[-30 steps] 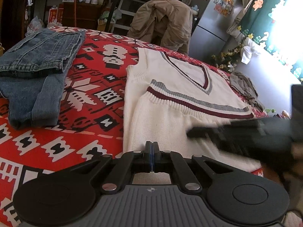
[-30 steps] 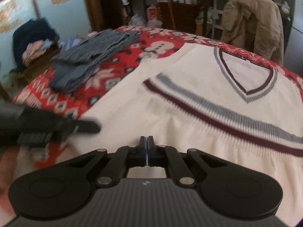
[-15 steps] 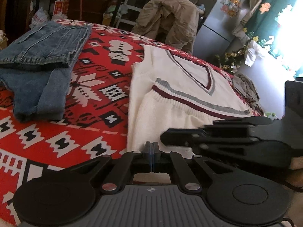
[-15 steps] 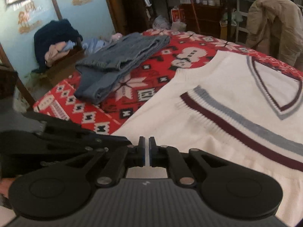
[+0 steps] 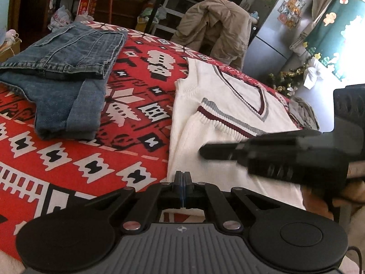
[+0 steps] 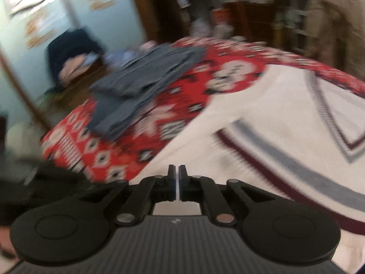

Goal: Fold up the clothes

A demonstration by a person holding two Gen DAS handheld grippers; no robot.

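Cream knit vest half folded on the red patterned surface, both sets of jaws pinched together with nothing in them.

The white V-neck knitted vest with maroon and grey stripes is laid flat on the red, white and black patterned cloth surface, its striped hem turned up over the chest. Folded blue denim jeans are seen beside it, well apart. No container can be made out in either view. The left gripper is parked at the vest's near edge, jaws closed and empty. Only the left wrist view catches the right gripper from the side, hovering over the vest, plus a tan jacket and a grey fridge. The blurry right wrist view adds a pale blue wall and a dark clothes pile.
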